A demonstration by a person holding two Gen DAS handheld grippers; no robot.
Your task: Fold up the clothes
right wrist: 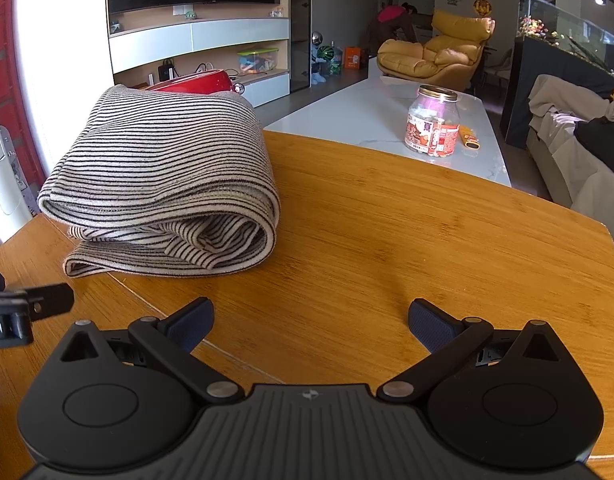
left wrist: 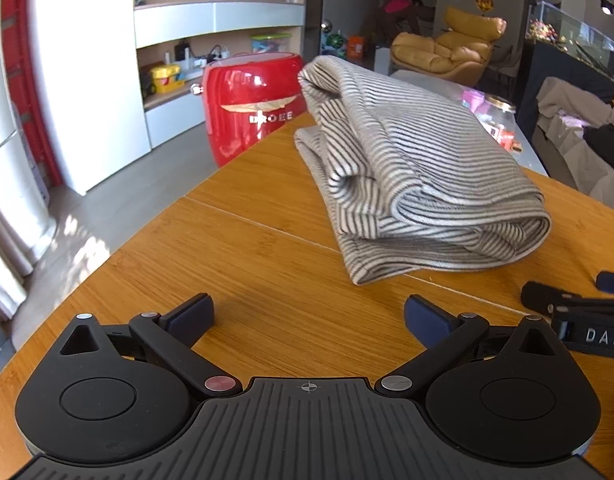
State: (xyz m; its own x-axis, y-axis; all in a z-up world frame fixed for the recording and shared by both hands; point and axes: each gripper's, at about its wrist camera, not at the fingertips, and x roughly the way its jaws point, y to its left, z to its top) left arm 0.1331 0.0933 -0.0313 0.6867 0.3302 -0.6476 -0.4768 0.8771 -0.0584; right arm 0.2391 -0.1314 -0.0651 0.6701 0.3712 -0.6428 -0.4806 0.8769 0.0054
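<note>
A grey-and-black striped garment lies folded in a thick bundle on the wooden table. It also shows in the right wrist view, at the left. My left gripper is open and empty, low over the table, short of the bundle's near edge. My right gripper is open and empty over bare wood, to the right of the bundle. The right gripper's fingers show at the right edge of the left wrist view. The left gripper's fingers show at the left edge of the right wrist view.
A red appliance stands beyond the table's far left edge. A white marble table behind holds a clear snack jar. A yellow armchair and a sofa with clothes stand farther back.
</note>
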